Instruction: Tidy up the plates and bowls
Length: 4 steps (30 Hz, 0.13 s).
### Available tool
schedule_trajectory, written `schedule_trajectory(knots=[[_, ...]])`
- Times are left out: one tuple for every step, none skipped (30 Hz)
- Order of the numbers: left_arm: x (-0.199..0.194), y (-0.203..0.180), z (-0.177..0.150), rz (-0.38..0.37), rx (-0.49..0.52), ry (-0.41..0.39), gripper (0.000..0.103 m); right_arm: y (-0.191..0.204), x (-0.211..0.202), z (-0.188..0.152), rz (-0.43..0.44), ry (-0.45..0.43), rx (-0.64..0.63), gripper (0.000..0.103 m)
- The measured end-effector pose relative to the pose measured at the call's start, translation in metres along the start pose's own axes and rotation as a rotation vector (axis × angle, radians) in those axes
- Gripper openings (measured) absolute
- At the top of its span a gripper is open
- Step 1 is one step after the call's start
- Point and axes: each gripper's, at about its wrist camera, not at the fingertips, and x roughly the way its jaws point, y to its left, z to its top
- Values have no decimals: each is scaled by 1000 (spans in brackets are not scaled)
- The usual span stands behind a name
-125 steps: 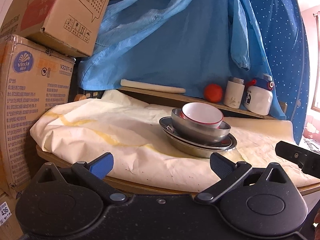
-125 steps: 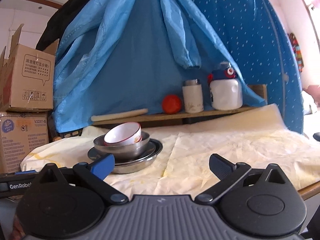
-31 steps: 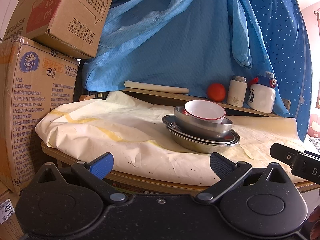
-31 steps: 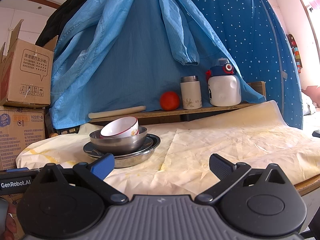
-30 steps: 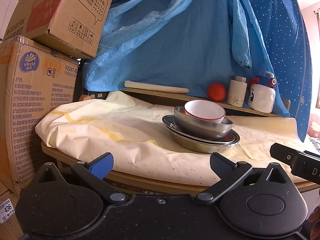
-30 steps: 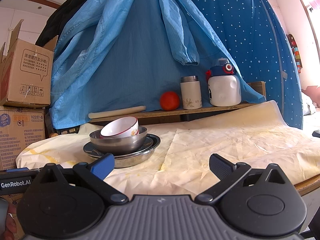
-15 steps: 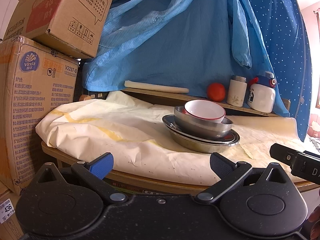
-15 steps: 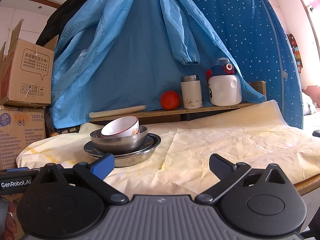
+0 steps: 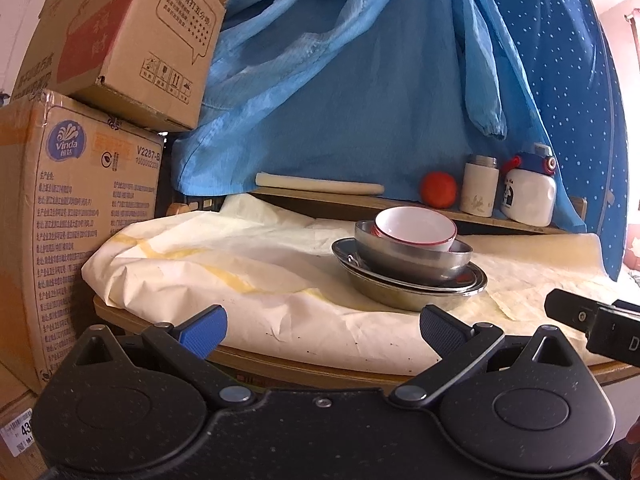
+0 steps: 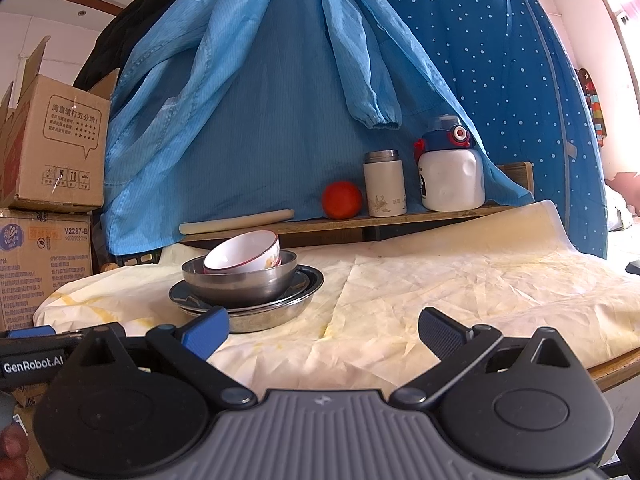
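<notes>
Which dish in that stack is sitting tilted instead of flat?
The white ceramic bowl with the red rim, topmost in the stack. It leans inside the steel bowl, which sits level on the stacked steel plates.

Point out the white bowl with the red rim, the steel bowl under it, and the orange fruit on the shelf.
white bowl (image 10: pixel 244 252), right wrist view, inner wall.
steel bowl (image 10: pixel 240 286), right wrist view, outer side.
orange fruit (image 10: pixel 342 199), right wrist view, centre of its front.

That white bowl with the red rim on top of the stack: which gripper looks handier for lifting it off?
Probably the left gripper: the white red-rimmed bowl sits nearly straight ahead of its open fingers, whereas it lies off to the left of the right gripper. Both are open and empty.
</notes>
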Motion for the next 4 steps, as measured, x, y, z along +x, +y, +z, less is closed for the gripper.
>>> schedule_trajectory(knots=[[0, -1, 0, -1, 4, 1, 102, 0, 0, 0, 0, 0, 0, 103], [0, -1, 0, -1, 6, 3, 102, 0, 0, 0, 0, 0, 0, 103], [0, -1, 0, -1, 6, 3, 102, 0, 0, 0, 0, 0, 0, 103], [0, -1, 0, -3, 4, 2, 102, 0, 0, 0, 0, 0, 0, 103]])
